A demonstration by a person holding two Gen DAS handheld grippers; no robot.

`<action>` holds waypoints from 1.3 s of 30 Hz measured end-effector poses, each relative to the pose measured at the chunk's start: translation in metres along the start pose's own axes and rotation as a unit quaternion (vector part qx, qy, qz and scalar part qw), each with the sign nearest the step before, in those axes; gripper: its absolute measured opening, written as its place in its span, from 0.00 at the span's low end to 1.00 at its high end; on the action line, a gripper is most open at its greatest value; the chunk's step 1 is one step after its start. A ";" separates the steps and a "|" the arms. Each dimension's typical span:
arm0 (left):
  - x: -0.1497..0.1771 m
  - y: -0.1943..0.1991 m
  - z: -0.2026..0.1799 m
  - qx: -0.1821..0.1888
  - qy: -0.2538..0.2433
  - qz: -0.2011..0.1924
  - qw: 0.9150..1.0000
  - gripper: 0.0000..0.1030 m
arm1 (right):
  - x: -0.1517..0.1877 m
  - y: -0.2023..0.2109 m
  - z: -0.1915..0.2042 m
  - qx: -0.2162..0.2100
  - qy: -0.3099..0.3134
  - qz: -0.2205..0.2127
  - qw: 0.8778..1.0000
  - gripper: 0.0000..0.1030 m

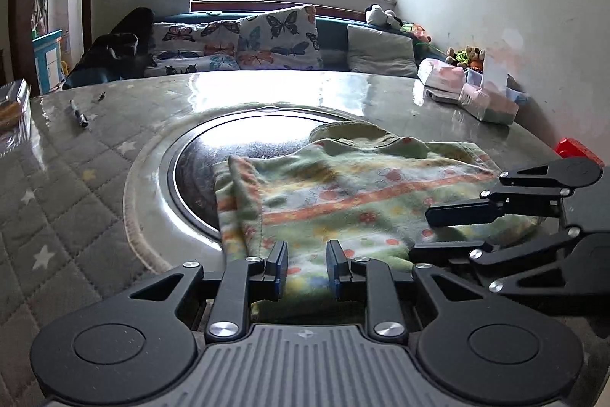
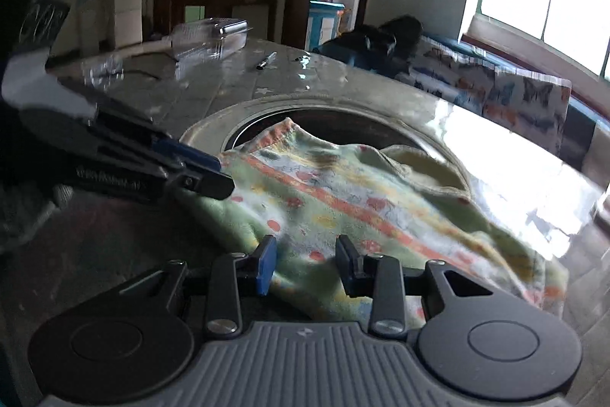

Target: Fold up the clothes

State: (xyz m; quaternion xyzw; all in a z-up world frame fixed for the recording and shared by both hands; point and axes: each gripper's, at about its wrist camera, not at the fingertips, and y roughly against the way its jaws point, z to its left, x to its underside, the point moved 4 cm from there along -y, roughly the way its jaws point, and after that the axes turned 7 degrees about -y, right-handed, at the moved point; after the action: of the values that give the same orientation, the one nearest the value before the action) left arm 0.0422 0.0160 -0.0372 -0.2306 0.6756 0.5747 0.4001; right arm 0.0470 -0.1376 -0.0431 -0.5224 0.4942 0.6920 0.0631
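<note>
Garment [image 1: 343, 185] spread on table [image 1: 95, 155], partly over round inset plate [image 1: 198, 155].
Left gripper [image 1: 307, 269] and right gripper [image 2: 307, 264] hover at near hem, jaws apart, holding nothing. Risk: glossy surface lets fabric slide, skewing any fold.
</note>
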 end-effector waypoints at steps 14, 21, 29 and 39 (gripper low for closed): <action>0.001 0.008 0.030 -0.013 0.054 0.004 0.998 0.29 | -0.018 -0.003 0.023 -0.031 0.023 -0.002 0.999 0.36; 0.001 0.013 0.058 -0.025 0.114 0.012 0.993 0.48 | -0.028 -0.020 0.069 -0.079 0.089 0.003 0.993 0.43; -0.003 0.011 0.079 0.008 0.205 0.011 0.979 0.62 | -0.028 -0.041 0.084 -0.080 0.103 0.016 0.991 0.28; -0.005 -0.004 0.083 0.056 0.313 0.032 0.947 0.73 | -0.044 -0.024 0.057 -0.117 0.001 -0.004 0.993 0.11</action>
State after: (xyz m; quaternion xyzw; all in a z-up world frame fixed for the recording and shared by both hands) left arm 0.0714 0.0939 -0.0372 -0.3550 0.8047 0.4474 0.1621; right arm 0.0434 -0.0642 -0.0252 -0.5286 0.4078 0.7445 0.0035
